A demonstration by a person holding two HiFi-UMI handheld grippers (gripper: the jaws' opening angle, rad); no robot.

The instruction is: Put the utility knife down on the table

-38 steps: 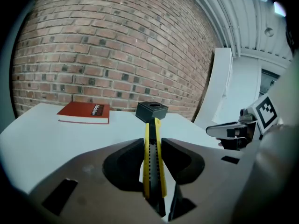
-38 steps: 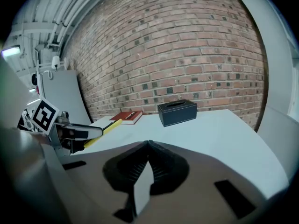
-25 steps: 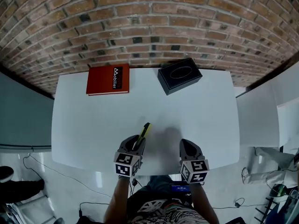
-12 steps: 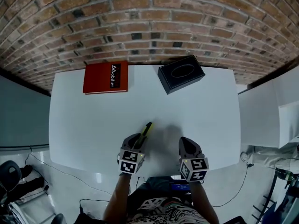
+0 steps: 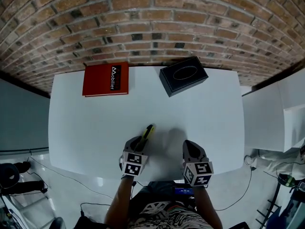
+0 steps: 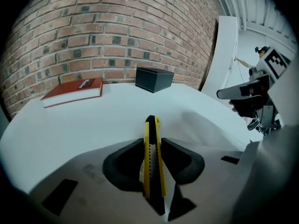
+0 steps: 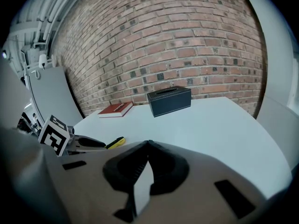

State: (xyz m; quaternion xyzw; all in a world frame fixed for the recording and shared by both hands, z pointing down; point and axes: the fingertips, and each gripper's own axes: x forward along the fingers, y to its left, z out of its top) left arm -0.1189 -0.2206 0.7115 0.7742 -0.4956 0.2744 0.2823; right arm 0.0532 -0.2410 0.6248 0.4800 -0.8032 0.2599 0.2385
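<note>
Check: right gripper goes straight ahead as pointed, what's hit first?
Likely the black box; only bare table lies between it and the right gripper, jaws shut. Height is hard to judge.

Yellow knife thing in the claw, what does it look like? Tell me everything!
The utility knife is long and slim, with yellow plastic-looking sides and a black strip with a row of notches down the middle. It stands on edge, squeezed between the black jaws of the left claw, its tip poking forward over the white table. Whether it touches the table is unclear.
</note>
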